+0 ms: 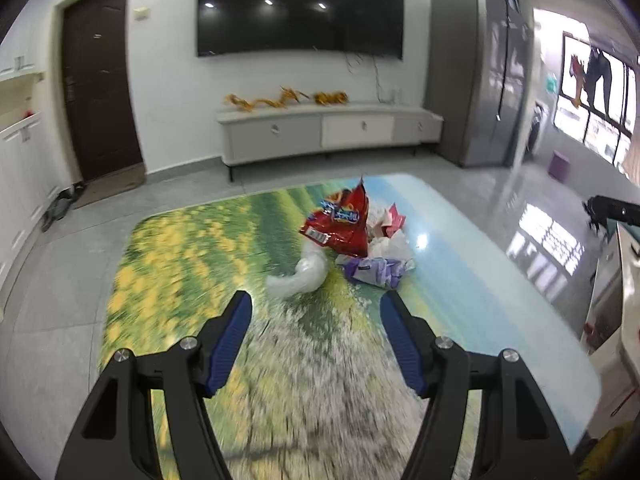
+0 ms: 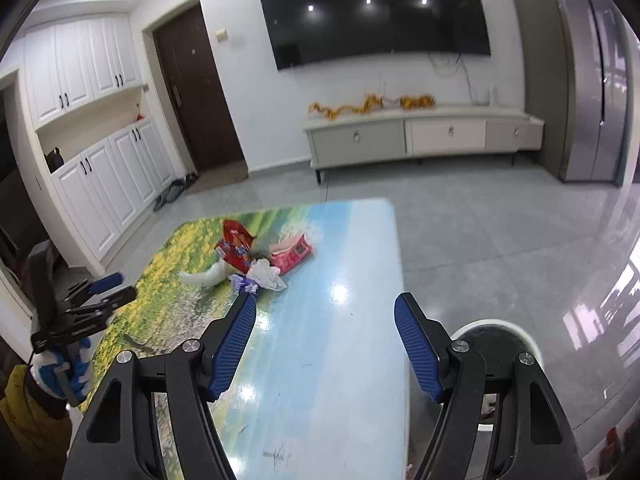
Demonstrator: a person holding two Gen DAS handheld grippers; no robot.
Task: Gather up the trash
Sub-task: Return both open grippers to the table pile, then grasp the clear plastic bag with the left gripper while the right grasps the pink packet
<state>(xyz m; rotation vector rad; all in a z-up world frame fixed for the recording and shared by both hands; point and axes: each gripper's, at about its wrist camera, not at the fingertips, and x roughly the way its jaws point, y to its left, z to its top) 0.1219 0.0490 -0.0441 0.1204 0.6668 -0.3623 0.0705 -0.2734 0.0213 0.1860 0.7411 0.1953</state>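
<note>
A heap of trash lies on the picture-printed table (image 1: 200, 264): a red snack bag (image 1: 344, 222), a clear plastic bag (image 1: 298, 278), a purple wrapper (image 1: 378, 270), white tissue (image 1: 390, 242) and a pink packet (image 1: 394, 216). My left gripper (image 1: 316, 300) is open and empty, just short of the clear bag. In the right wrist view the heap sits mid-table: red bag (image 2: 236, 248), pink packet (image 2: 292, 254), tissue (image 2: 266, 274). My right gripper (image 2: 326, 304) is open and empty over the table's right part, nearer than the heap. The left gripper (image 2: 108, 288) shows at that view's left edge.
A round white bin with a dark inside (image 2: 496, 344) stands on the floor by the table's right edge. A TV cabinet (image 2: 420, 136), a wall TV (image 2: 372, 12), a dark door (image 2: 196, 96) and white cupboards (image 2: 100, 184) line the room. Grey tiled floor (image 2: 500, 240) surrounds the table.
</note>
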